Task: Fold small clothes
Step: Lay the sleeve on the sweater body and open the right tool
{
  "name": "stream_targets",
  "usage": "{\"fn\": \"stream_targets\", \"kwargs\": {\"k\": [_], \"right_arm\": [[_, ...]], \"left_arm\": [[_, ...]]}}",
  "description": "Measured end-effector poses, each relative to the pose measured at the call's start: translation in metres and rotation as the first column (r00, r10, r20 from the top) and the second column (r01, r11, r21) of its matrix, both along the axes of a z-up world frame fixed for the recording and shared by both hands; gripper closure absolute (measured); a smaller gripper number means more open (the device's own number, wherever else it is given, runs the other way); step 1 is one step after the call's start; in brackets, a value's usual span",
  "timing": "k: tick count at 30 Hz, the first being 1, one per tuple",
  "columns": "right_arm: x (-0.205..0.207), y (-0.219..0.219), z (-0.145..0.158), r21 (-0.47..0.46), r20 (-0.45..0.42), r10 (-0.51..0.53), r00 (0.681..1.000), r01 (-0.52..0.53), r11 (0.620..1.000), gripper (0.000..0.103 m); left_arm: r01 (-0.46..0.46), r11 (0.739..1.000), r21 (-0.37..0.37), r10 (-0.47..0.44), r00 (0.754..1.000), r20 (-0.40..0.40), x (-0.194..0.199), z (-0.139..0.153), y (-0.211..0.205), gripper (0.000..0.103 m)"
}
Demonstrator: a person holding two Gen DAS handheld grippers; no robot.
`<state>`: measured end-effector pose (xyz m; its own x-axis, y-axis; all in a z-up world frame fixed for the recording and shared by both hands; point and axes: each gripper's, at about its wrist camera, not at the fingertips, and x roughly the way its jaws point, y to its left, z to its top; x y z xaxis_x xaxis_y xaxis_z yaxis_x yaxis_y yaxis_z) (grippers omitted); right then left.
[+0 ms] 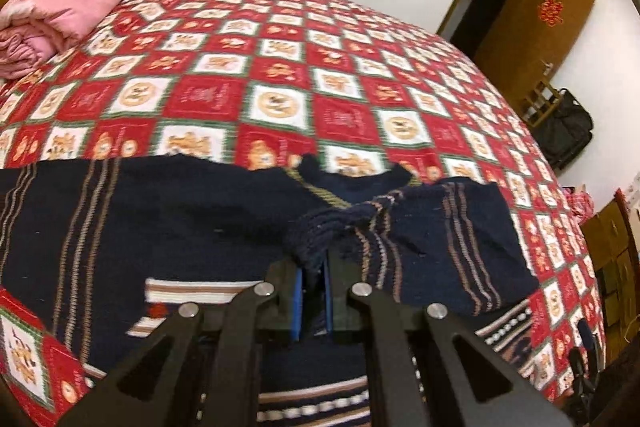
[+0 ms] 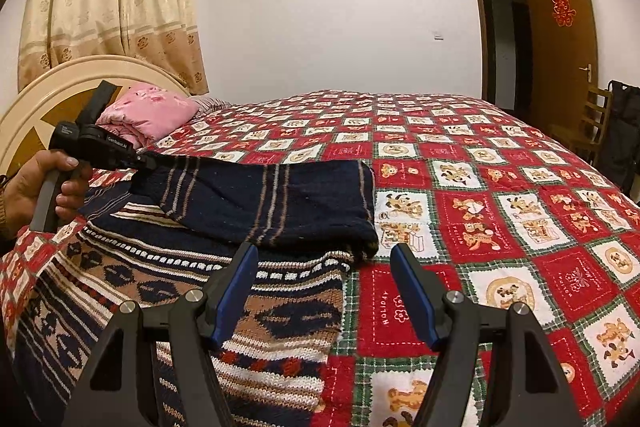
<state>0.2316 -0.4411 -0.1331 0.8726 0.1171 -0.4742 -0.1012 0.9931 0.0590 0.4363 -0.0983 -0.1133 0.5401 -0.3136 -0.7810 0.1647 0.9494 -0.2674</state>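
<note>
Blue pads on the left tool [image 1: 314, 301] are pinched shut on the cuff of a navy knitted sleeve [image 1: 420, 239], which it holds drawn across the body of the sweater [image 1: 160, 227]; from the right-hand view a person's hand [image 2: 36, 187] grips that tool's handle near the headboard. The right tool [image 2: 332, 291] hangs with its jaws standing apart and nothing between them, just above the sweater's patterned hem [image 2: 280, 311]. The sweater lies flat on the near part of the bed [image 1: 280, 67], over a red, white and green checked bedspread, with the lifted sleeve folded over its chest. I would judge the knit soft, thick and fairly light, likely to stretch and sag if pulled by one corner, and not slippery against the bedspread. The ribbed cuff, the shoulder seam or the hem band look like the firmest places to take hold. I count one sweater, two tools, one hand in view, and one folded pink quilt [image 2: 152, 115] by the headboard. A brown door [image 2: 560, 39] stands open across the room.
</note>
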Motion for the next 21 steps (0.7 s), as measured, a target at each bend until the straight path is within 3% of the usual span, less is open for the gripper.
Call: {"fn": "stream_targets", "kwargs": {"k": [6,13,19,21], "right_arm": [[0.003,0.009,-0.007,-0.02,-0.03,0.039,0.999,-0.04,0.999,0.034],[0.007,0.018,-0.016,-0.038,-0.08,0.071,0.994,-0.075,0.996,0.033],[0.009,0.02,-0.02,-0.026,-0.108,0.09,0.99,-0.093,0.995,0.033],[0.01,0.02,-0.022,-0.029,-0.118,0.091,0.989,-0.095,0.995,0.033]], "left_arm": [[-0.02,0.999,0.027,0.021,0.999,-0.025,0.008,-0.02,0.009,0.094],[-0.039,0.993,0.11,0.043,0.998,-0.037,0.014,-0.051,0.004,0.094],[-0.036,0.996,0.082,0.039,0.999,-0.026,0.017,-0.045,0.016,0.093],[-0.005,0.995,0.102,0.006,1.0,-0.009,0.017,-0.043,0.01,0.085]]}}
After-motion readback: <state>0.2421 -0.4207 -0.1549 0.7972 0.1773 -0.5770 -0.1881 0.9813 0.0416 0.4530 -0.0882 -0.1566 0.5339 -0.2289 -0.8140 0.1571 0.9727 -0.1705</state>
